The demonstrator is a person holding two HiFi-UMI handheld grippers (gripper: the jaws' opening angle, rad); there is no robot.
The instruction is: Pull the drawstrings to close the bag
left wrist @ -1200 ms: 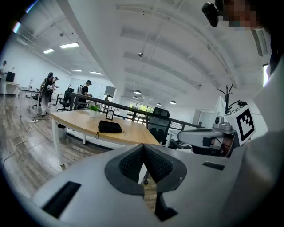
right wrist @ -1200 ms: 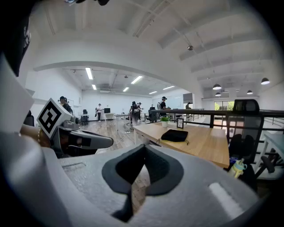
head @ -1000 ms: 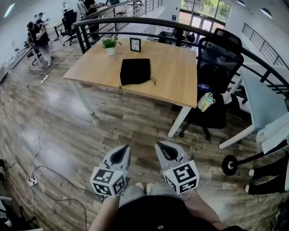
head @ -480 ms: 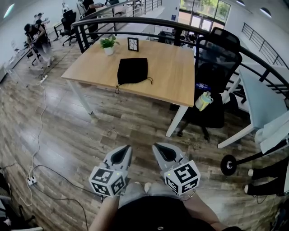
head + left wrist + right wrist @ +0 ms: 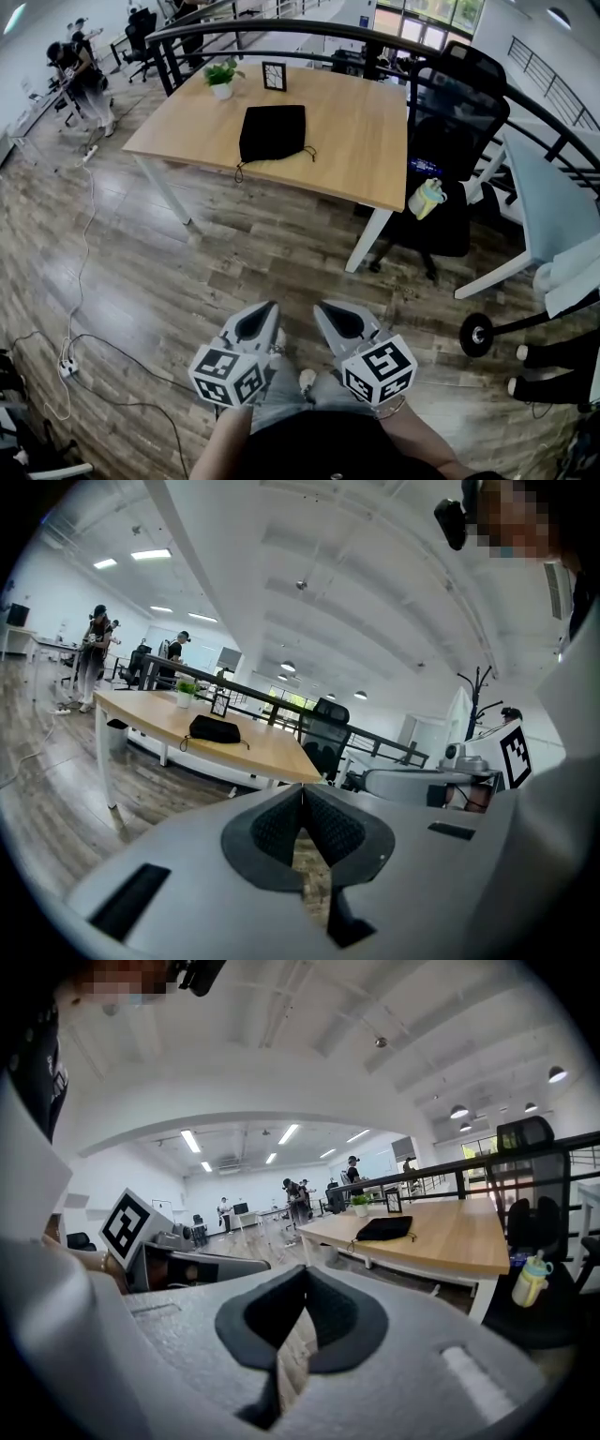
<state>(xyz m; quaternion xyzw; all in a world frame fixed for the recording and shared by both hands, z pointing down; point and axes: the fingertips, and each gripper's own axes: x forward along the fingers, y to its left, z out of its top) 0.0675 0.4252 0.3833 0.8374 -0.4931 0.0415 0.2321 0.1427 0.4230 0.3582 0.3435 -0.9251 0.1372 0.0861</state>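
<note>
Both sets of jaws are closed on nothing right now. The left gripper [image 5: 267, 309] and right gripper [image 5: 324, 308] are well apart from the black bag [image 5: 273, 133], which lies flat on the desk [image 5: 356, 141]. I'd get close first, then open up and pinch one drawstring [image 5: 239, 172] per side. The head view shows the strings at the bag's near edge, and the gripper views show the pads pressed together.

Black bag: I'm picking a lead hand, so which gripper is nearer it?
Left, though barely. The left gripper sits almost straight in front of the bag, far short of the table; the right gripper is equally far back, offset to the right.
</note>
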